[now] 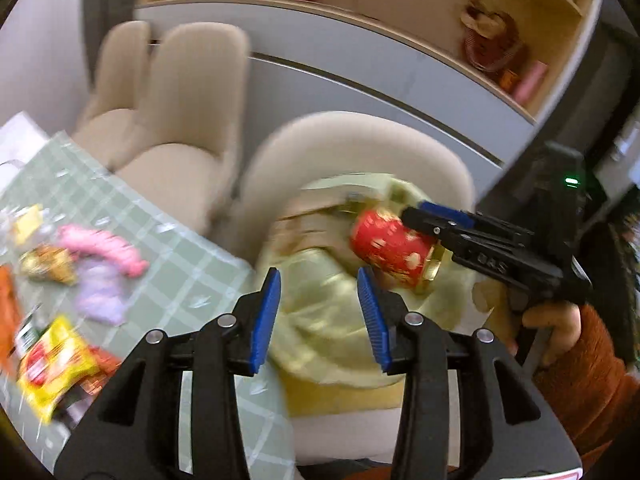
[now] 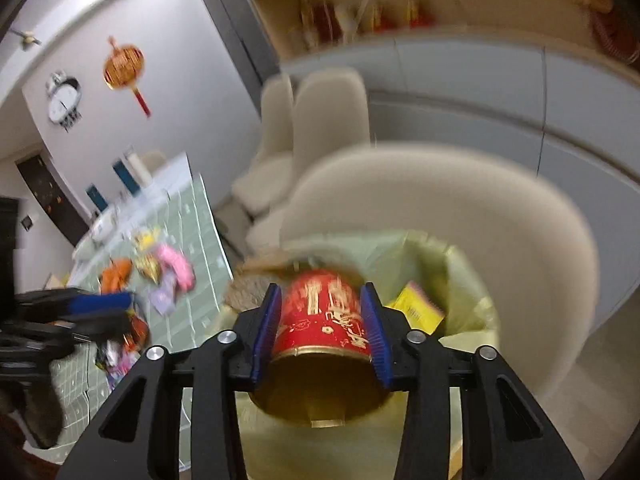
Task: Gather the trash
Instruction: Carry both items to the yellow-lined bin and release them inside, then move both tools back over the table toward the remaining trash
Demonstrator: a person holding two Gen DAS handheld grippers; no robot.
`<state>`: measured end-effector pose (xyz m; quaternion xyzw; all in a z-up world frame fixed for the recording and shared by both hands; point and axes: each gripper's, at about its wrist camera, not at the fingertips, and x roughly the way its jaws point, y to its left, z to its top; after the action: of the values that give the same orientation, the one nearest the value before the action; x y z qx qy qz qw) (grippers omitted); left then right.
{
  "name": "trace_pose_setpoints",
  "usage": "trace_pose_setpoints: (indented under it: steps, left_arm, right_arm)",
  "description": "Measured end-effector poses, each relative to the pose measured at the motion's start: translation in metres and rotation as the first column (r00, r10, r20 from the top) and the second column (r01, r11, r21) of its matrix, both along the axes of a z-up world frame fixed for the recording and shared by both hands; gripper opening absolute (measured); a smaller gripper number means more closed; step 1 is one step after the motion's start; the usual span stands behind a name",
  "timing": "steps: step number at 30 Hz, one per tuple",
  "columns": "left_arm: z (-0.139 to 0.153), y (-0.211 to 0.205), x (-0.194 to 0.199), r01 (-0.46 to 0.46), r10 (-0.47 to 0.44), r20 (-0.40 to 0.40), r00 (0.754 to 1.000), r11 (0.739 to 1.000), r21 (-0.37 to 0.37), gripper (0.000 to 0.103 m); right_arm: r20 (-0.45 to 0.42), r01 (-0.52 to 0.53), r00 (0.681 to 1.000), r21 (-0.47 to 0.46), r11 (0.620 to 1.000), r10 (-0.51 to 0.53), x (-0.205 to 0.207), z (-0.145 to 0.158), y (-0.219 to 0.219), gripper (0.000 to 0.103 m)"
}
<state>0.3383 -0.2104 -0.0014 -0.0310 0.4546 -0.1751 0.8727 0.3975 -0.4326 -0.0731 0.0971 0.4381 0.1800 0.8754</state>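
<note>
Red-and-gold paper cup (image 2: 322, 316) pinched between right gripper (image 2: 323, 330) fingers, above yellow-green bin liner (image 2: 472, 280); lower over the opening before letting go; left gripper (image 1: 319, 314) half-open, holding nothing, beside green-checked table (image 1: 168, 224).

The right tool (image 2: 322, 330) clamps a red cup (image 2: 320, 320) (gold rim nearest) over the yellow-lined bin (image 2: 472, 280).
</note>
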Motion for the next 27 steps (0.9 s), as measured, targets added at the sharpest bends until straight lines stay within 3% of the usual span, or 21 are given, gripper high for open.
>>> trace_pose_setpoints:
  steps: [6, 9, 15, 19, 24, 27]
  left_arm:
    - [-0.009, 0.051, -0.025, -0.143, 0.142, -0.040, 0.989, 0.990, -0.010, 0.038]
    - [-0.018, 0.069, -0.029, -0.204, 0.202, -0.069, 0.977, 0.978, -0.034, 0.038]
    - [-0.022, 0.102, -0.045, -0.251, 0.246, -0.071, 0.967, 0.965, -0.072, 0.039]
    - [-0.023, 0.124, -0.060, -0.251, 0.248, -0.041, 0.968, 0.965, -0.075, 0.040]
    - [-0.030, 0.174, -0.086, -0.264, 0.264, -0.009, 0.964, 0.961, -0.078, 0.040]
    - [-0.035, 0.217, -0.103, -0.274, 0.275, 0.029, 0.961, 0.960, -0.053, 0.040]
  right_arm:
    - [-0.107, 0.029, 0.994, -0.077, 0.997, -0.037, -0.006, -0.029, -0.001, 0.034]
    - [-0.104, 0.021, 0.994, -0.158, 0.987, -0.038, -0.016, -0.034, 0.004, 0.034]
    - [0.015, 0.119, 0.993, -0.097, 0.988, -0.118, -0.044, -0.010, 0.001, 0.035]
    - [0.092, 0.164, 0.983, -0.068, 0.984, -0.158, -0.065, 0.014, 0.011, 0.042]
    - [0.174, 0.150, 0.975, -0.060, 0.987, -0.138, -0.098, 0.039, 0.058, 0.044]
    - [0.172, 0.122, 0.979, -0.053, 0.991, -0.111, -0.113, 0.043, 0.089, 0.053]
